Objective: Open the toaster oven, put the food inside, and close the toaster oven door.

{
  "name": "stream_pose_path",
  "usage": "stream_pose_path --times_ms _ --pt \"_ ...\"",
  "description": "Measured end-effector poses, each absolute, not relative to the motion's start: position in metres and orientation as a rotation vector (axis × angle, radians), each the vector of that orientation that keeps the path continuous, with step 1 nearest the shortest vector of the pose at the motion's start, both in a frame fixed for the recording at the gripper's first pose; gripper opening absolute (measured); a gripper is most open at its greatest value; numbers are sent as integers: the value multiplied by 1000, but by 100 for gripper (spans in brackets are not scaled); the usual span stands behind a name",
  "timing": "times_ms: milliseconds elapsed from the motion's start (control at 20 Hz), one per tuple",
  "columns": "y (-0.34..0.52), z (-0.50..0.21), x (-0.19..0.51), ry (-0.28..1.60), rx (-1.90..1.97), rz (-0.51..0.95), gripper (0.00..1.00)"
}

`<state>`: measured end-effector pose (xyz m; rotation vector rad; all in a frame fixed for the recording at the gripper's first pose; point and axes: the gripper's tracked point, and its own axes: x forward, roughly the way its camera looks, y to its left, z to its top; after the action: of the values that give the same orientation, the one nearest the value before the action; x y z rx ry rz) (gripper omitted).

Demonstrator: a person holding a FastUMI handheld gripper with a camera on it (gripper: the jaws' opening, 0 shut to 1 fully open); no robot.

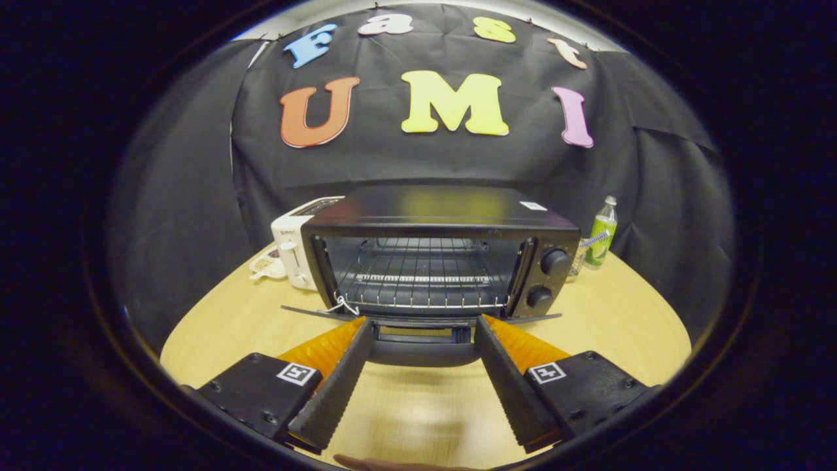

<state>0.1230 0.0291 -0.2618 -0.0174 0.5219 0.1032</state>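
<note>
The black toaster oven (431,255) stands on the wooden table (222,327) with its door (418,316) swung down flat toward me. Its wire rack (422,281) is bare. My gripper (424,325) is open, and its fingertips (356,330) reach the front edge of the door. The door's dark handle (424,350) lies between the two fingers, which flank its ends; I cannot tell if they touch it. A small white dish with food (265,265) sits behind and left of the oven.
A white pop-up toaster (291,248) stands against the oven's left side. A green-labelled bottle (601,232) is at the oven's right rear. Two control knobs (552,261) are on the oven's right front. Part of a hand (392,464) shows under the gripper.
</note>
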Motion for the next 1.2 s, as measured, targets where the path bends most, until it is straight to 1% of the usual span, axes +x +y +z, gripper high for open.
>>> stream_pose_path --times_ms 250,400,650,750,1000,1200 --pt "28 -276 112 586 -71 79 100" --pt "24 -298 99 708 -130 60 100" --pt "26 -338 98 870 -43 50 100" --pt "26 -329 109 836 -47 52 100" --pt "28 -305 96 796 -81 45 100" --pt "49 -282 82 793 8 135 100"
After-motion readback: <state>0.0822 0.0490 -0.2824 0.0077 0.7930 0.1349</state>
